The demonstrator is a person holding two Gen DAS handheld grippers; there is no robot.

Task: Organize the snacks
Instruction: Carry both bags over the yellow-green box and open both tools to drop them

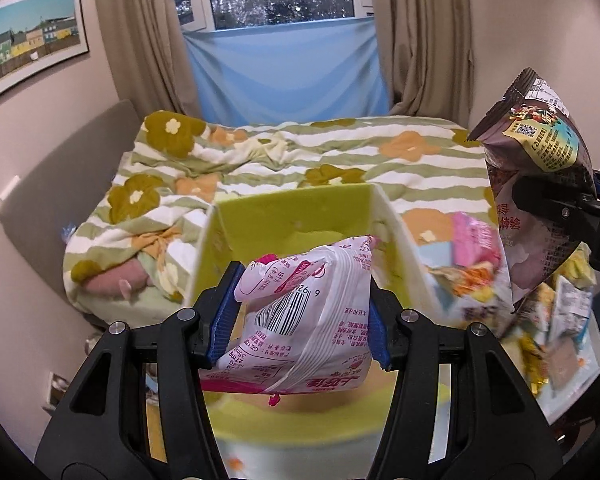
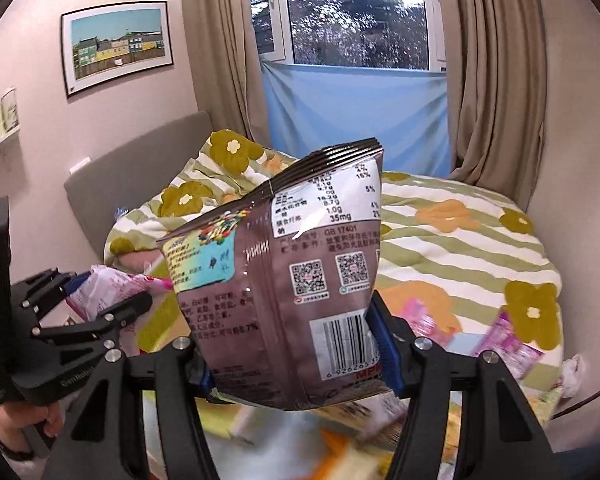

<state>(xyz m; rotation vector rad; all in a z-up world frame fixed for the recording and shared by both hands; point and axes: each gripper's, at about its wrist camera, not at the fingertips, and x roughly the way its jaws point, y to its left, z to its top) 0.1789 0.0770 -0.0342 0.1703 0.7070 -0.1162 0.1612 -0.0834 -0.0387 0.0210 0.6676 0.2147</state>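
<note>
Both grippers: black plastic linkage arms, silver screw heads at pivots, ribbed blue pads (image 1: 224, 320). Left gripper (image 2: 112, 300) body has small white lettering; bare-skinned hand (image 2: 24, 424) below it.

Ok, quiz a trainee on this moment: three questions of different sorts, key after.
1. True or false: the left gripper is shut on a pink bag.
2. What colour is the bag in the right gripper? A green, B brown, C blue.
3. Fill in: the open box ahead of the left gripper is ____ inside.

Key: 1 true; 2 B; 3 green.
</note>
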